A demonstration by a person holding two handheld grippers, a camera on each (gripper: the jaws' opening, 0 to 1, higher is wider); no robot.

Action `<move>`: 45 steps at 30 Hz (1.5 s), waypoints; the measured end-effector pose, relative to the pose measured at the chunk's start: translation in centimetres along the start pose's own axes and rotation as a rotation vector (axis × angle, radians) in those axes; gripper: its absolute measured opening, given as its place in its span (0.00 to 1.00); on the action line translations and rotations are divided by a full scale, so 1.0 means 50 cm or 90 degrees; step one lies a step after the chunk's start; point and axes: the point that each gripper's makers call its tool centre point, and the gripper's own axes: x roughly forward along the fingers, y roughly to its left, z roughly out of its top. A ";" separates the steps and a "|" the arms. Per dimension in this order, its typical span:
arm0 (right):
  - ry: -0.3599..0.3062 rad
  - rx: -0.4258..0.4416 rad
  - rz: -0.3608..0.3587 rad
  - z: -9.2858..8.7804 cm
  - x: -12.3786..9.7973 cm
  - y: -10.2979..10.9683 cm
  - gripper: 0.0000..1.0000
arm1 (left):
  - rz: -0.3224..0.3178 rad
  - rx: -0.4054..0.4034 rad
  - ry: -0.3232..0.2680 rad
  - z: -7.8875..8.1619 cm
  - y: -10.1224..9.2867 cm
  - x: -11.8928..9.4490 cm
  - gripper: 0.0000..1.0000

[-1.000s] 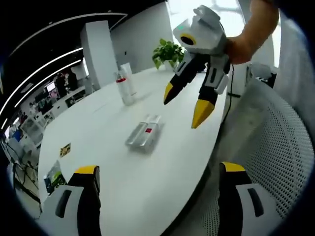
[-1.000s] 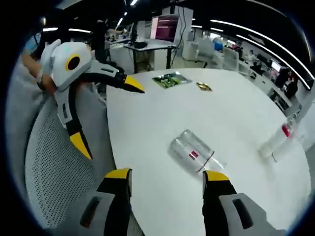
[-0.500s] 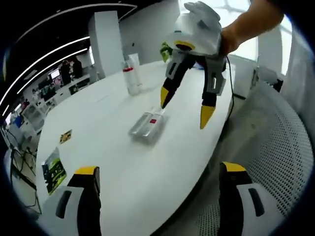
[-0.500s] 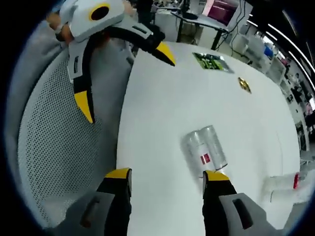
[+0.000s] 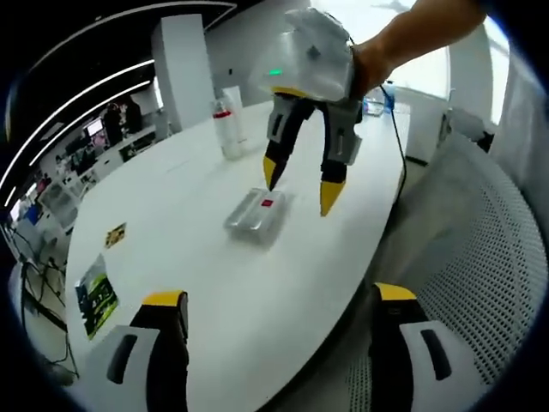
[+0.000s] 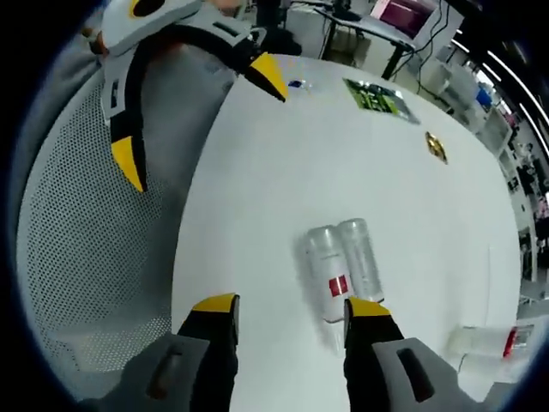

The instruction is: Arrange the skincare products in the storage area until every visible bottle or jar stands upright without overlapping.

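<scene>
Since a second ago our right gripper [image 5: 298,184] has dropped from high above the table [image 5: 171,215] to hang just over the two lying bottles [image 5: 254,211], jaws spread and empty; our left gripper [image 6: 197,120] waits off the table edge, jaws also spread, holding nothing. The bottles lie side by side, touching, near the table's edge, while an upright bottle [image 5: 227,129] stands well apart. We judge that a jaw landing between the pair could roll one off the edge. Each bottle carries a red label, too small to read.
</scene>
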 end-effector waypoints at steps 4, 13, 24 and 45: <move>0.027 -0.015 0.008 -0.015 0.014 -0.021 0.45 | 0.000 0.018 0.003 -0.001 0.000 0.000 0.83; 0.050 -0.012 0.026 -0.029 0.038 -0.037 0.35 | -0.001 0.008 0.007 -0.004 0.000 0.003 0.85; 0.056 -0.011 0.052 -0.031 0.068 -0.004 0.17 | -0.019 -0.008 0.002 -0.002 -0.008 -0.001 0.78; -0.121 -0.381 -0.106 0.141 -0.060 0.090 0.13 | -0.132 -0.288 -0.136 0.092 -0.003 -0.044 0.44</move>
